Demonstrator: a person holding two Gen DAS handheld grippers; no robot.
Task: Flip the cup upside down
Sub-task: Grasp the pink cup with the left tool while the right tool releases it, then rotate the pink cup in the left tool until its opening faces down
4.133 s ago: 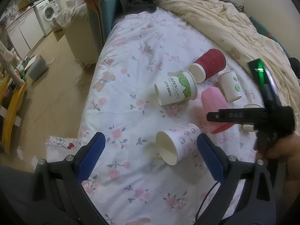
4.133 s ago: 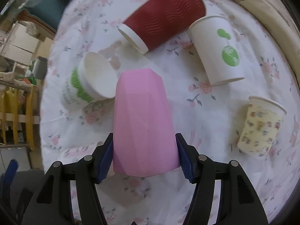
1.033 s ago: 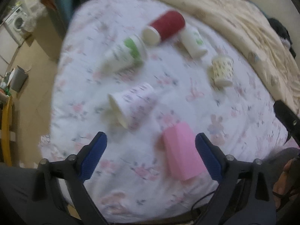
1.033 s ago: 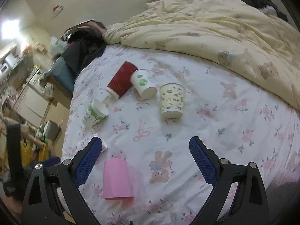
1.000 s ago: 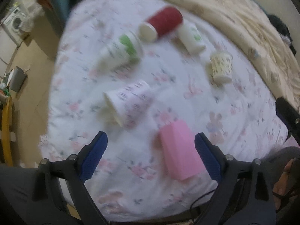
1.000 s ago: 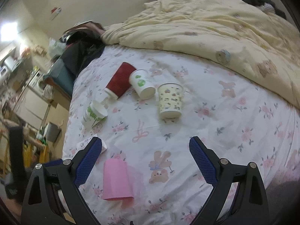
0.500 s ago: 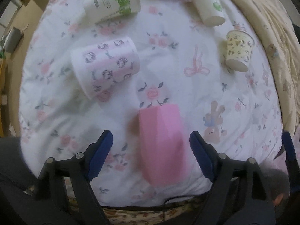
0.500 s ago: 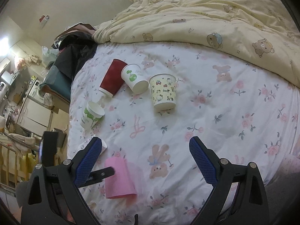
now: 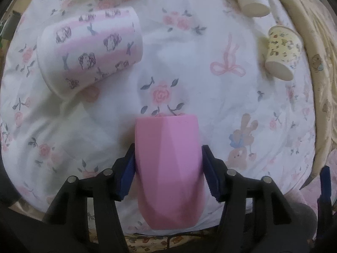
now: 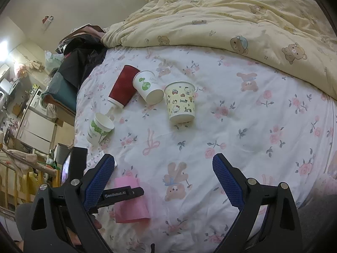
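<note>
A pink faceted cup (image 9: 168, 164) lies on its side on the floral bedsheet near the bed's front edge. My left gripper (image 9: 168, 168) has its blue pads against both sides of the cup. In the right wrist view the same pink cup (image 10: 130, 206) shows at lower left with the left gripper across it. My right gripper (image 10: 163, 181) is open and empty, held above the sheet to the right of the cup.
Other cups lie on the sheet: a pink-striped one (image 9: 90, 48), a yellow cartoon one (image 10: 181, 101), a white one with green globe (image 10: 147, 86), a dark red one (image 10: 123, 86), a green-print one (image 10: 99, 128). A yellow duvet (image 10: 242, 21) covers the far side.
My left gripper has come down and forward over the pink cup, and its pads have closed onto the cup's sides. My right gripper has drawn back and stays open.
</note>
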